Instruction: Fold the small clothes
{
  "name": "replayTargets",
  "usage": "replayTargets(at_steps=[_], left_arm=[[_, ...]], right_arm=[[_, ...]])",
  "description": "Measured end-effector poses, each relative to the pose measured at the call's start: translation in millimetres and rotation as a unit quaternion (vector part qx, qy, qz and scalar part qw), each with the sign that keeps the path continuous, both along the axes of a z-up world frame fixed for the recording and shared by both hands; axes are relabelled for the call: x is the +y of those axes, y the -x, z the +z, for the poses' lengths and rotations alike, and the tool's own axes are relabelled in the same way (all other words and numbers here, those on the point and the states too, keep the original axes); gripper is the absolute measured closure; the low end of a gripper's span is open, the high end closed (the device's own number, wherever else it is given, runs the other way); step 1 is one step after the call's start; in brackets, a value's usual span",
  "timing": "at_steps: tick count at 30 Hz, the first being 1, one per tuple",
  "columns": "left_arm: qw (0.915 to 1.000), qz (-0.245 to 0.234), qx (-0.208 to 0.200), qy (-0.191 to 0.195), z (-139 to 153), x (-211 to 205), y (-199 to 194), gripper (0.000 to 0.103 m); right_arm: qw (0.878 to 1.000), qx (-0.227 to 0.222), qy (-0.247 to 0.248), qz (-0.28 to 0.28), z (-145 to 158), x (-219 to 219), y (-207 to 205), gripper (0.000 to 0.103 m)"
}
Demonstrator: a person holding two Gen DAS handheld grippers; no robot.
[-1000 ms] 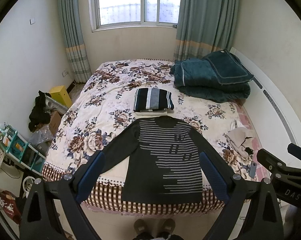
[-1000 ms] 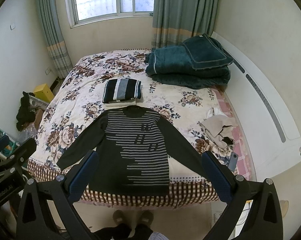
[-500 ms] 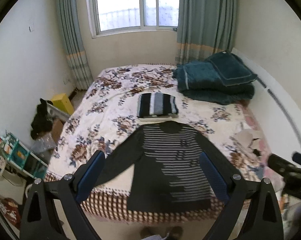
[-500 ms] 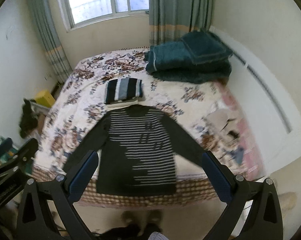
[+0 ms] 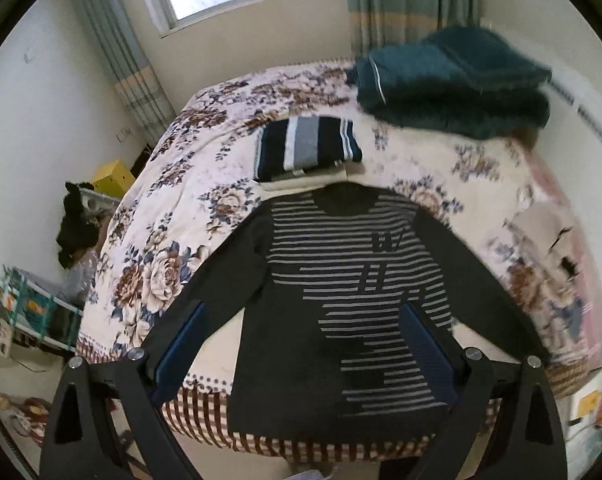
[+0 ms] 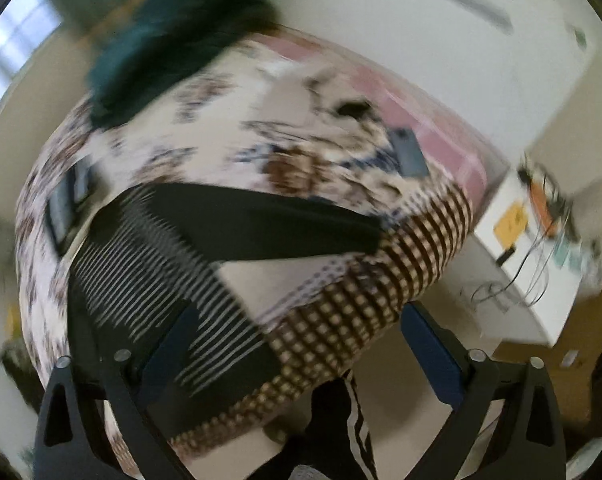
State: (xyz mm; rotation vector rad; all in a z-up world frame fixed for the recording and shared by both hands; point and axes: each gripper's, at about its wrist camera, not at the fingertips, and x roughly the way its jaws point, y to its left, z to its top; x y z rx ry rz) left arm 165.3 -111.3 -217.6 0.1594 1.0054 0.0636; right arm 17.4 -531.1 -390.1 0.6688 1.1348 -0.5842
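Dark striped sweater (image 5: 341, 304) lies flat, unfolded, at bed (image 5: 205, 168) foot, one folded stack (image 5: 307, 148) done behind it; left gripper (image 5: 301, 344) and right gripper (image 6: 297, 352) both spread, empty.

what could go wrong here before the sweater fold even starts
The striped sweater has its hem hanging over the bed's foot edge, so a tug on it could drag it off. A phone lies on the bed near the sweater's sleeve and could get swept along. The right hand-held gripper view is badly blurred, so a fast swing may miss the sleeve.
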Motion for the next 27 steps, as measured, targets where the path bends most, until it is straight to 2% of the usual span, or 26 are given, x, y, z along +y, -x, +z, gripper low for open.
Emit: replayTargets(at_steps=[5, 8, 10, 12, 13, 15, 16, 18, 22, 25, 27], left_arm=[[0.9975, -0.026, 0.056, -0.035, -87, -56, -34, 0.007], [0.9925, -0.046, 0.100, -0.054, -148, -89, -50, 0.007], [0.9903, -0.048, 0.117, -0.058, -174, -103, -58, 0.007], [0.9883, -0.045, 0.133, -0.060, -200, -117, -67, 0.007], [0.9874, -0.044, 0.140, -0.059, -209, -123, -73, 0.007], [0.9862, -0.047, 0.148, -0.056, -226, -138, -79, 0.007], [0.9859, -0.049, 0.150, -0.056, -230, -143, -84, 0.007], [0.9847, -0.054, 0.155, -0.059, -241, -152, -89, 0.007], [0.9835, -0.056, 0.164, -0.053, -254, -161, -97, 0.007], [0.9829, -0.053, 0.170, -0.046, -259, -162, -100, 0.007], [0.9829, -0.053, 0.172, -0.039, -260, -162, -101, 0.007]], right_arm=[[0.997, 0.020, -0.057, -0.040, -131, -117, -30, 0.007], [0.993, 0.037, -0.092, -0.060, -204, -156, -49, 0.007], [0.990, 0.053, -0.113, -0.067, -246, -176, -60, 0.007], [0.986, 0.068, -0.134, -0.068, -283, -188, -69, 0.011], [0.984, 0.076, -0.148, -0.064, -298, -192, -73, 0.025], [0.978, 0.093, -0.179, -0.054, -326, -193, -81, 0.060], [0.975, 0.096, -0.196, -0.051, -336, -192, -84, 0.065], [0.974, 0.093, -0.198, -0.052, -343, -192, -86, 0.094], [0.986, 0.050, -0.143, -0.070, -315, -204, -89, 0.096], [0.988, 0.031, -0.126, -0.083, -286, -216, -95, 0.097], [0.992, 0.027, -0.104, -0.073, -272, -221, -105, 0.097]])
